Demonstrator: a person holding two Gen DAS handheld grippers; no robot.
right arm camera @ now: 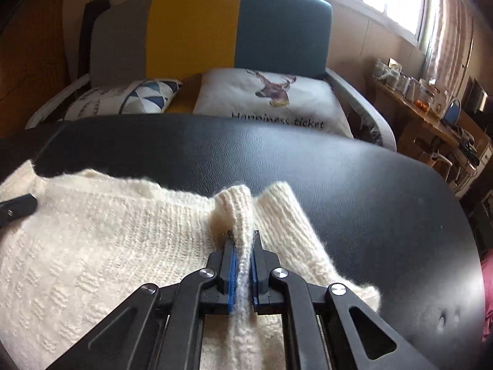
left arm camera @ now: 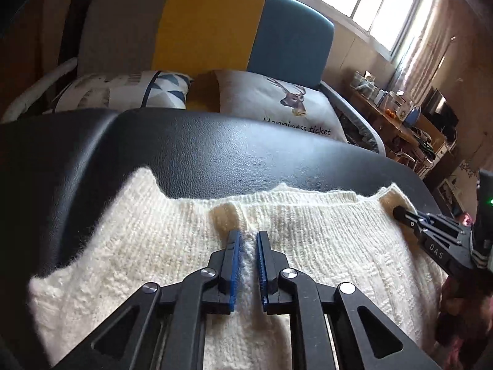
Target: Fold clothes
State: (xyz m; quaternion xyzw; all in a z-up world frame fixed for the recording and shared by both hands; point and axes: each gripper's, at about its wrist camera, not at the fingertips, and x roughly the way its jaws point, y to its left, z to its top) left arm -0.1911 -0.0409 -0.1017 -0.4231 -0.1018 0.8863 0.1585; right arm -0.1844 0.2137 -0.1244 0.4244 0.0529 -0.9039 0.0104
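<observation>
1. the cream knit sweater (left arm camera: 172,246) lies spread on the black padded table (left arm camera: 200,151), its ribbed edge running along the far side, and it fills the near part of both views.
2. left gripper (left arm camera: 248,236) sits low on the knit near the ribbed edge, jaws narrow, a raised ridge of wool pinched between the blue pads (left arm camera: 235,265).
3. right gripper (right arm camera: 242,236) is clamped tight on a bunched fold of the sweater (right arm camera: 92,240), the wool squeezed up between its pads and puckering beyond the tips.
4. from the left wrist, the right gripper (left arm camera: 400,212) shows at the sweater's right corner, well apart from the left one.
5. past the table stands a sofa (right arm camera: 191,30) with a grey, yellow and teal back, and a deer cushion (right arm camera: 271,98) lies on its seat.
</observation>
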